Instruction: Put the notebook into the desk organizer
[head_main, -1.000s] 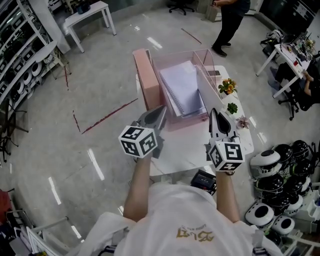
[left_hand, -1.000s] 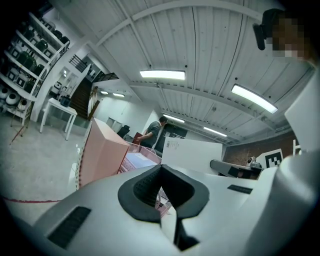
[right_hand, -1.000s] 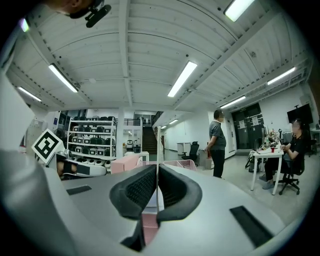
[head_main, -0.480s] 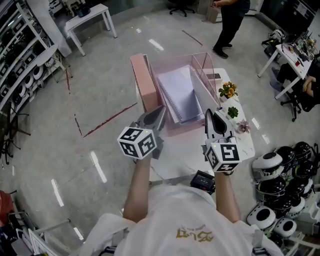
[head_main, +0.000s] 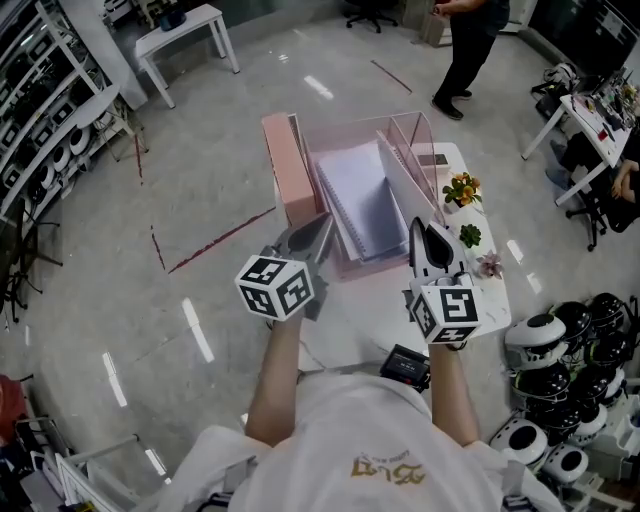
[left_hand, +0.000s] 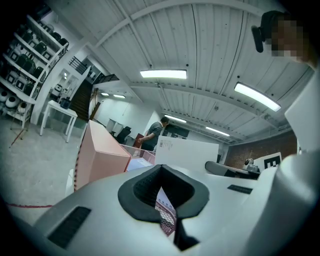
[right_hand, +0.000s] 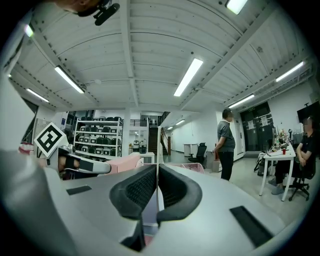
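Observation:
A white spiral notebook (head_main: 360, 195) leans inside the clear pink desk organizer (head_main: 290, 165) on a white table (head_main: 370, 305). My left gripper (head_main: 322, 222) hovers just in front of the organizer's near left corner, shut with nothing between its pads. At the near right corner my right gripper (head_main: 427, 232) is also shut and empty. The left gripper view looks over the shut left gripper (left_hand: 167, 227) at the organizer's pink wall (left_hand: 102, 160). In the right gripper view the right gripper (right_hand: 156, 200) has its pads (right_hand: 172, 192) pressed together.
Three small potted plants (head_main: 457, 185) line the table's right edge. A black device (head_main: 408, 365) lies at its near edge. A person (head_main: 470, 45) stands beyond the table. Helmets (head_main: 590, 370) pile up at the right, shelves (head_main: 40, 130) at the left, and a white side table (head_main: 185, 35) far left.
The right gripper drew slightly left and back early on. Since then both grippers have stayed still and shut; only the head view has shifted a little.

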